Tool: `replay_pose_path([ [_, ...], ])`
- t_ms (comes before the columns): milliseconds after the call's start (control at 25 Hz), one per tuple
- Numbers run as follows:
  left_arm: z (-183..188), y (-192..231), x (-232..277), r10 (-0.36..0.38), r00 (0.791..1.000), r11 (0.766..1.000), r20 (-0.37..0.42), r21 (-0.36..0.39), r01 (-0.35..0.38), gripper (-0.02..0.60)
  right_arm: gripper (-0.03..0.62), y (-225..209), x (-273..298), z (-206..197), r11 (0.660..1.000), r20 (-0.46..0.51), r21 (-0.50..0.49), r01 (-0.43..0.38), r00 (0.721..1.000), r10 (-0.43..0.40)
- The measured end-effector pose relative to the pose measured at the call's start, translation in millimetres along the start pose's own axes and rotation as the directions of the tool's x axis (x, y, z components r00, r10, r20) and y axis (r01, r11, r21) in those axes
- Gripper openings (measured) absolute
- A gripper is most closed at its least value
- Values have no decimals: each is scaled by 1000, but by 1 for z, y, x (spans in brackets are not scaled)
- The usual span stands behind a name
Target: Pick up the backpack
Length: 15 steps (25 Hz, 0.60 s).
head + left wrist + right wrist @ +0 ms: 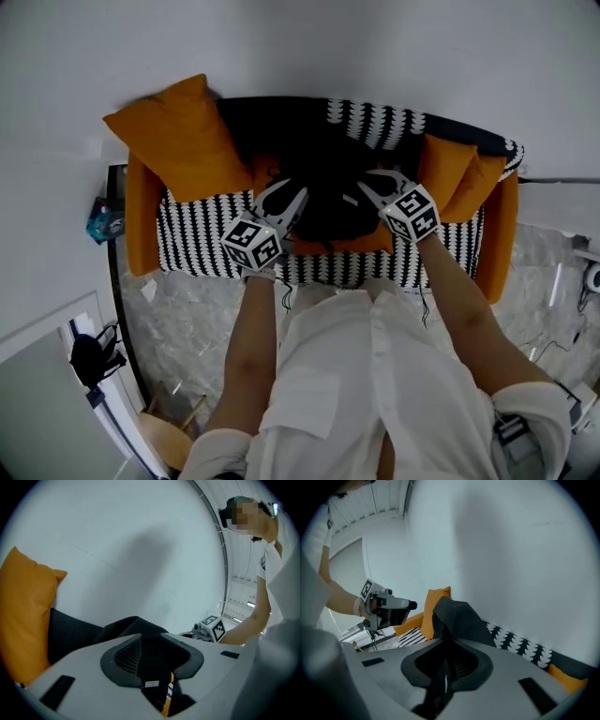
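Note:
A black backpack (323,192) sits in the middle of a sofa (192,230) with a black-and-white patterned seat. My left gripper (291,195) is at its left side; in the left gripper view (152,657) the jaws stand apart, open, and a black labelled strap (153,686) hangs loosely between them. My right gripper (372,184) is at the backpack's right side. In the right gripper view (447,662) it is shut on a black strap (440,686), and the backpack's body (459,618) rises just beyond the jaws.
Orange cushions lie on both sides: a large one (178,141) at the left, others (459,173) at the right. A pale wall (375,47) stands right behind the sofa. A blue object (101,220) and dark gear (91,358) sit on the floor at the left.

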<state>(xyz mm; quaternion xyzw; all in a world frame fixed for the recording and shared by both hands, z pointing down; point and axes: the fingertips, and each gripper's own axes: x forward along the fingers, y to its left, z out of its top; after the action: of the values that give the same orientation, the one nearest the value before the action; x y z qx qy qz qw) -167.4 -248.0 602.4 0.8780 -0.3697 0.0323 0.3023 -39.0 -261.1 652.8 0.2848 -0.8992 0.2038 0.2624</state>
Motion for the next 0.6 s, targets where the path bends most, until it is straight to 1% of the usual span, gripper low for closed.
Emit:
replay_pose_path([
  [160,-10,-2,-2,14,998,998,-57,62,-11,172,49,22,-19,-13,1000,-11,-20,-21,1000,21],
  [320,-23,-2,-5,39,991,990,-129,139,-21,236,49,42,-35,-26,999,-23,-21,-34,999,33],
  [400,-30,-3,-5,43,983,982,-176,188,-9,252,49,49,-40,-30,999,-32,-32,-38,999,37],
  [480,-39,-4,-5,45,973,973,-224,232,8,252,49,54,-45,-33,999,-39,-37,-39,999,38],
  [600,-55,-4,-2,56,952,950,-302,310,42,252,49,60,-48,-36,999,-43,-30,-41,998,39],
])
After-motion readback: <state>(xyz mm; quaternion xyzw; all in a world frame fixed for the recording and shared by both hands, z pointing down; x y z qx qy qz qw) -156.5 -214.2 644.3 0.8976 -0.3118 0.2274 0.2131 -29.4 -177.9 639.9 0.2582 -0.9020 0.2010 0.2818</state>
